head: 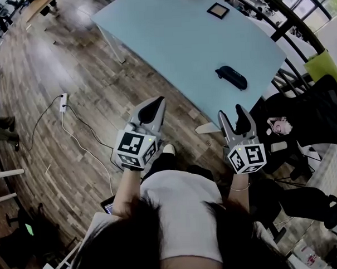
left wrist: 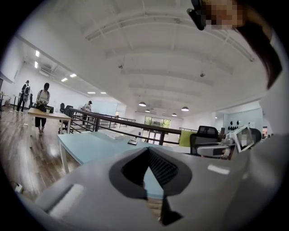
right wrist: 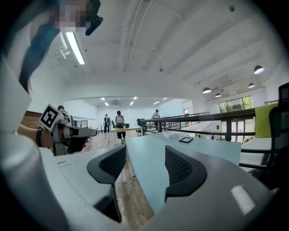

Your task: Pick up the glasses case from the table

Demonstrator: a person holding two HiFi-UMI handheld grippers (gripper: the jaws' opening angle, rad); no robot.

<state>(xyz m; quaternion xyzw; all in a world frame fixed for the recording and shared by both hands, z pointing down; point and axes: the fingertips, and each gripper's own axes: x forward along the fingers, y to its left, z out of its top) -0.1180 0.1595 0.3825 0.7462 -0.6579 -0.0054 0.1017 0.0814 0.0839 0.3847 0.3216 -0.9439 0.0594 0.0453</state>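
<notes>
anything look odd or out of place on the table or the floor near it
Nothing is spilled or damaged. The glasses case lies flat on the table, near its edge. The one untidy thing is a white power strip with loose cables trailing across the wood floor.

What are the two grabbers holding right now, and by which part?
Nothing. The left gripper is shut on air, the right gripper open and empty; the glasses case lies untouched on the table.

Left gripper (left wrist: pixel 146 150) jaws touching at tips, empty; blue table (left wrist: pixel 90 146) beyond, dark item (left wrist: pixel 132 142) perhaps tablet.
</notes>
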